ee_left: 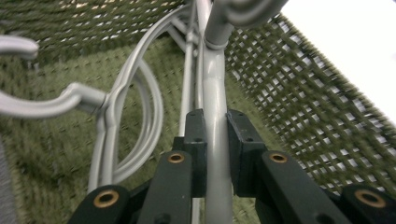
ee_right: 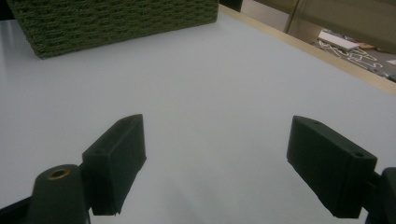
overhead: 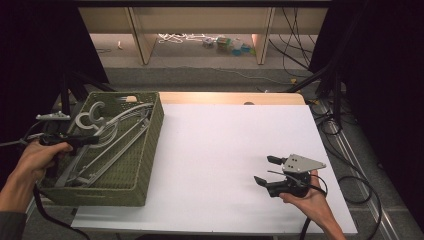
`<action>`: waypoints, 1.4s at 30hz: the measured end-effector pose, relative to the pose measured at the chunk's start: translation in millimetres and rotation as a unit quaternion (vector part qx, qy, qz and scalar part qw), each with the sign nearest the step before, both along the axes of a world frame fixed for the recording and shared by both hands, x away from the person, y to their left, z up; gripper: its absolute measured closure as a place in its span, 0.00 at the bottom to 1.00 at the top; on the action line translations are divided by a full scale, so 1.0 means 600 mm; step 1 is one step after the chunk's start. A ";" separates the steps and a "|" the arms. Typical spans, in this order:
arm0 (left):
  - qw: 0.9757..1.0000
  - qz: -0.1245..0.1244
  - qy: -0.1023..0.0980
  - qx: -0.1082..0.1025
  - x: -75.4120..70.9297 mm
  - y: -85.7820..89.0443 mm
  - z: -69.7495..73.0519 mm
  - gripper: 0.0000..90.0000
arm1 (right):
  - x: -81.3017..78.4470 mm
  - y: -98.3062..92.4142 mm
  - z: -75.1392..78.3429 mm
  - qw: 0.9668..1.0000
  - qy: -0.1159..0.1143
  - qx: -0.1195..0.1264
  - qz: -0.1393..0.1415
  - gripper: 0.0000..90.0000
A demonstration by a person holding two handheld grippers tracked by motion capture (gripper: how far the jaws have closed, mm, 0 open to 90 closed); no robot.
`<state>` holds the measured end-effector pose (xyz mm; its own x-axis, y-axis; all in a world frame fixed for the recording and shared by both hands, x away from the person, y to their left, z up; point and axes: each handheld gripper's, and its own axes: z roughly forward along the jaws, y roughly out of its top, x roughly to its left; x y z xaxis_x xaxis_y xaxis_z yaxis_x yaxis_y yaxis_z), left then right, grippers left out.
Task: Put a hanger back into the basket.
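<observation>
A green woven basket (overhead: 148,150) stands at the table's left with several grey plastic hangers (overhead: 112,137) lying in it. My left gripper (overhead: 87,139) reaches into the basket from the left. In the left gripper view its jaws are shut on the grey bar of one hanger (ee_left: 215,135), just below the hook's neck, with another hanger (ee_left: 116,116) beside it on the basket floor (ee_left: 56,144). My right gripper (overhead: 266,170) rests low over the white table (overhead: 220,150) at the right, jaws open and nothing between them (ee_right: 215,158).
The basket's near wall (ee_right: 116,21) shows far ahead in the right gripper view. A wooden strip (overhead: 230,98) borders the table's far edge. Cables (overhead: 350,185) lie along the floor to the right, and black drapes stand on both sides.
</observation>
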<state>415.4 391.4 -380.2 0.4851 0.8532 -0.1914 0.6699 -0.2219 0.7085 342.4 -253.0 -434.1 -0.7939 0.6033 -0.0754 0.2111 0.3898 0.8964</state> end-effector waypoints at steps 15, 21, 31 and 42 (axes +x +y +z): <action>0.996 0.045 0.017 0.068 0.015 0.020 -0.029 0.83 | 0.000 -0.001 0.000 1.000 0.007 -0.005 0.003 0.23; 0.996 0.064 0.022 0.060 0.018 0.028 -0.038 0.79 | 0.001 -0.002 0.000 1.000 0.006 -0.004 0.002 0.23; 0.990 0.121 0.005 0.066 0.011 0.025 -0.028 0.63 | 0.001 -0.003 0.000 1.000 0.005 -0.004 0.002 0.23; 0.986 0.137 -0.089 0.019 -0.055 -0.004 0.040 0.53 | 0.001 0.001 -0.002 1.000 0.004 -0.002 0.001 0.23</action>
<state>382.5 388.9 -356.1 0.2591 0.9616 -0.0899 0.5736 -0.0783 0.8154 343.0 -252.6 -435.4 -0.7958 0.6014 -0.0708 0.2181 0.3938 0.8929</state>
